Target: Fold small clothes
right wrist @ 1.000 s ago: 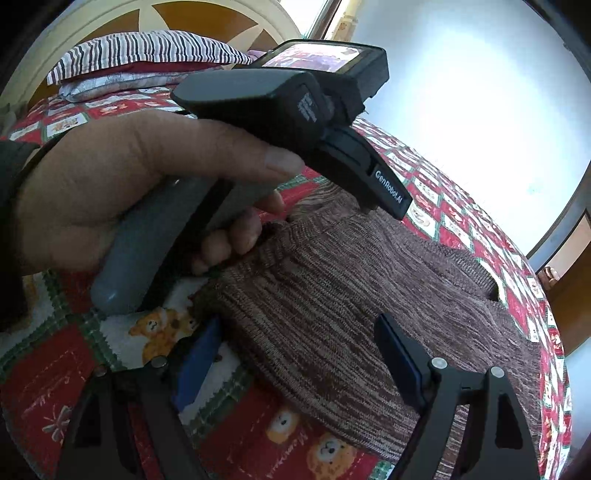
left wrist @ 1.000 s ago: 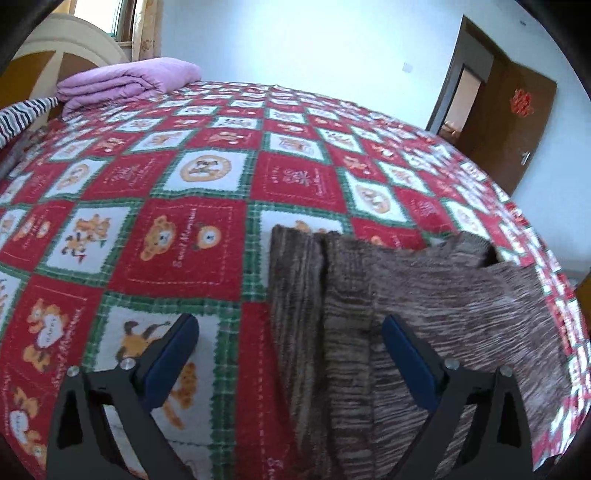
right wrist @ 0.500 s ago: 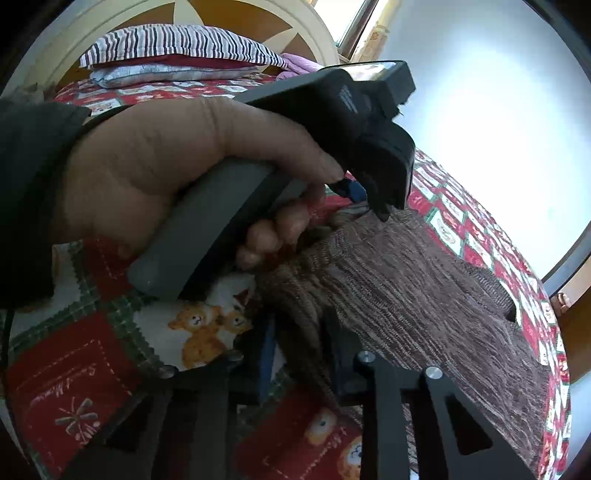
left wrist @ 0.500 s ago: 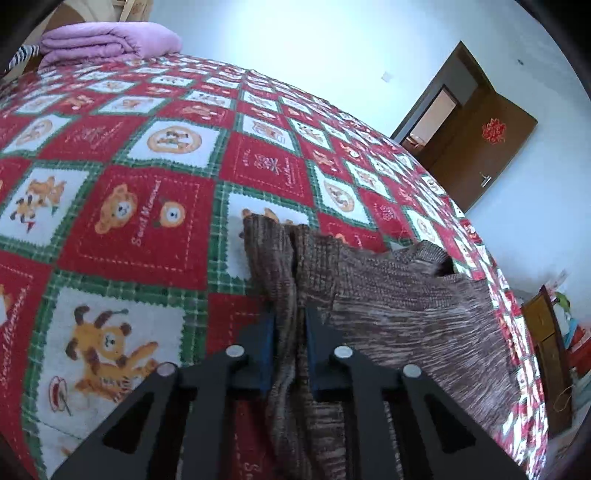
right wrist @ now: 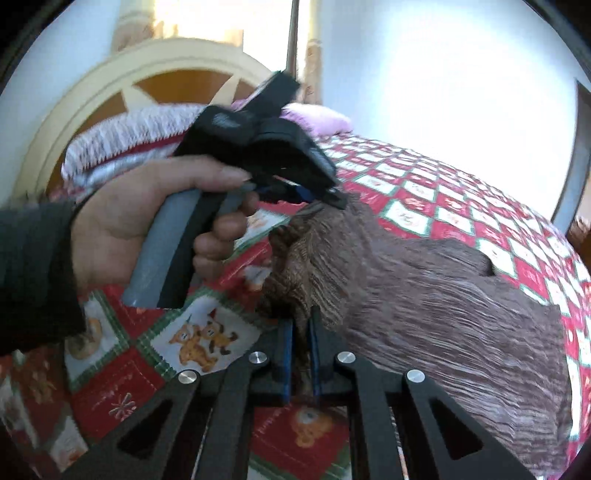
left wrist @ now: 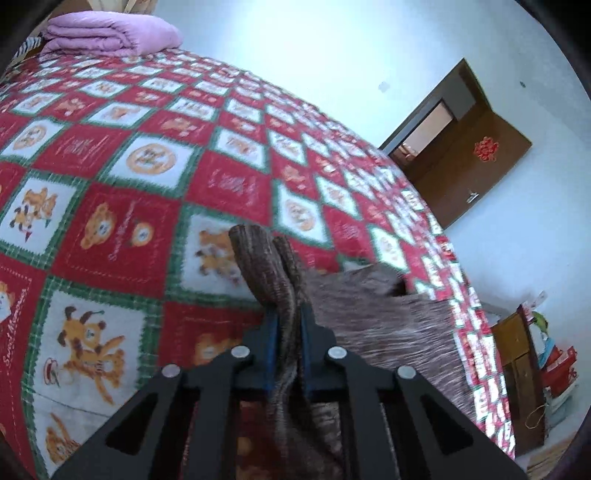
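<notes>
Red, white and green patchwork bedspread (left wrist: pixel 122 236), printed with cartoon bears, covers the bed and serves as the work surface. Nearest the left wrist camera, the left gripper (left wrist: pixel 287 325) is clamped on a bunched fold of the brown knit sweater (left wrist: pixel 376 314); the blue pads press the fabric from both sides. In the right wrist view, the right gripper (right wrist: pixel 301 332) is likewise closed tight on a gathered edge of the sweater (right wrist: pixel 424 295), beside the left hand (right wrist: pixel 122 225), which wraps a grey handle. The sweater is a mottled brown-and-cream ribbed knit; its pinched edge stands raised between the two grippers, while the remainder lies spread on the bedspread toward the right. Farther back, a folded purple blanket (left wrist: pixel 107 35) rests at the head of the bed. Beyond the bed, a brown wooden door (left wrist: pixel 465 155) stands open against the pale wall.
</notes>
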Tool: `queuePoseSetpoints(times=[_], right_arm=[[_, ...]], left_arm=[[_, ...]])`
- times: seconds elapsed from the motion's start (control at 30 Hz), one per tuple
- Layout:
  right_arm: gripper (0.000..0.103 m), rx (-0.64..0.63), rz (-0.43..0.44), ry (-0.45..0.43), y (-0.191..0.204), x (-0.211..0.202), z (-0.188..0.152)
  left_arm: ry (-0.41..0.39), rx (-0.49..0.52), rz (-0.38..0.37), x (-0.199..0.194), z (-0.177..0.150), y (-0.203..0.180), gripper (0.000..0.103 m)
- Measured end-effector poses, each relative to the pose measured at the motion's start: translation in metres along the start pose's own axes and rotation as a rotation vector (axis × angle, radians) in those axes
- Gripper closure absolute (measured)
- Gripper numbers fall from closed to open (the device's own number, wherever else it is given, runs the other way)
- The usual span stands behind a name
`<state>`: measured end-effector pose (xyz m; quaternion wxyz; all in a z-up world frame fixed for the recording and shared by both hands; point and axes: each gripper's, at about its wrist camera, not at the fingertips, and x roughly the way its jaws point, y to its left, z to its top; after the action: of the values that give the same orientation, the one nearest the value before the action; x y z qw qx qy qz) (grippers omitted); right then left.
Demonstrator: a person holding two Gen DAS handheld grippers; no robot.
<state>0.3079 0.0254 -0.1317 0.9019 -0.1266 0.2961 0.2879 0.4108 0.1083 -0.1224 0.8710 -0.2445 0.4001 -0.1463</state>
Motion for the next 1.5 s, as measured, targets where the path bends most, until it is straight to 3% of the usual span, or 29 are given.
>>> queuePoseSetpoints(times=[0.2,0.57,0.97,1.5], right_arm=[[0.097,0.113,-0.002,-0.063,-0.038,-0.025,-0.002],[0.097,0.257,-0.011,-0.092,-0.097,-0.058,-0.019],[0.097,0.342,-0.046,-0.13,-0.145,-0.094,-0.038],[0.097,0.456,-0.12,-0.059,-0.207,-0.112,-0.087]], left_arm=[[-0.016,0.051,-0.039,-0.004,0.007,-0.046,0.092],[0.003,0.161,-0.085,0.02,0.006,-0.117,0.093],[0.033,0.251,-0.157,0.05,-0.003,-0.182,0.093],[0.141,0.353,-0.208,0.115,-0.037,-0.246,0.093]])
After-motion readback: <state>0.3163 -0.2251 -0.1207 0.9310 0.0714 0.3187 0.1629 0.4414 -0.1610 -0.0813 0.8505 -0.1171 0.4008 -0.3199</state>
